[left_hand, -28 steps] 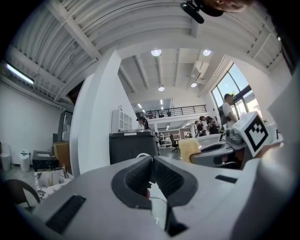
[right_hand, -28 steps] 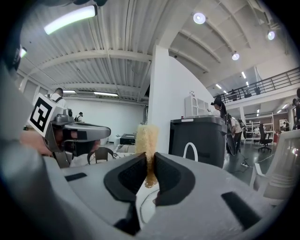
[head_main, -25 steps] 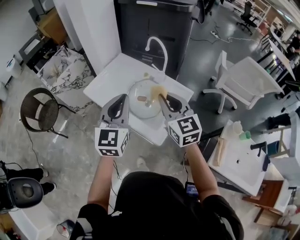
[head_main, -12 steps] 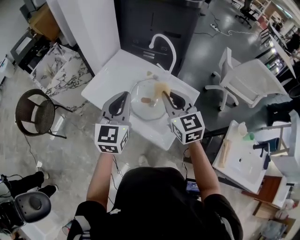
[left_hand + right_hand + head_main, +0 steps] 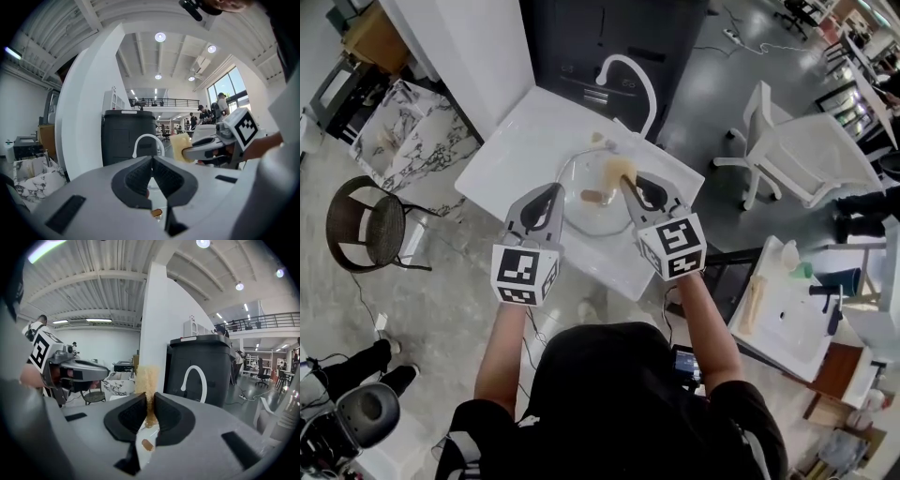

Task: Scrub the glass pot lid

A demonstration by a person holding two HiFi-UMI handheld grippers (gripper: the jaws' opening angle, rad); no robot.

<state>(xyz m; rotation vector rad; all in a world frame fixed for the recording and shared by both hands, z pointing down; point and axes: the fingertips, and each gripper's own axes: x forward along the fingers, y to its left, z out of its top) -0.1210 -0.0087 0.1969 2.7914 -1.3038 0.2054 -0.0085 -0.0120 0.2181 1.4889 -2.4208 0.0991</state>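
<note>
On the white desk (image 5: 520,141), dead centre in the head view, the glass pot lid (image 5: 592,208) lies flat with its brown knob (image 5: 591,196) up. A white curved faucet (image 5: 630,77) rises from the desk at the lid's 12 to 1 o'clock, with a black cabinet (image 5: 609,33) beyond it.

The left gripper (image 5: 552,191) sits at the lid's 9 o'clock edge. Its jaws are pressed together with nothing between them, and whether the tips touch the glass cannot be told. The right gripper (image 5: 623,181) comes in from the lid's 4 o'clock. Its jaws are clamped on a yellow-tan sponge (image 5: 618,170), which sticks out past the tips over the lid's 1 o'clock part. In the right gripper view the sponge stands upright between the dark pads, squeezed thin where they pinch it.

The only markings to read are on the gripper cubes. The left cube (image 5: 524,274) and the right cube (image 5: 671,247) each carry a black-and-white square marker pattern, with no words or brand.

At the head view's 3 o'clock stands a white chair (image 5: 797,150), well apart from the desk. A dark round chair (image 5: 364,223) stands at 9 o'clock.
</note>
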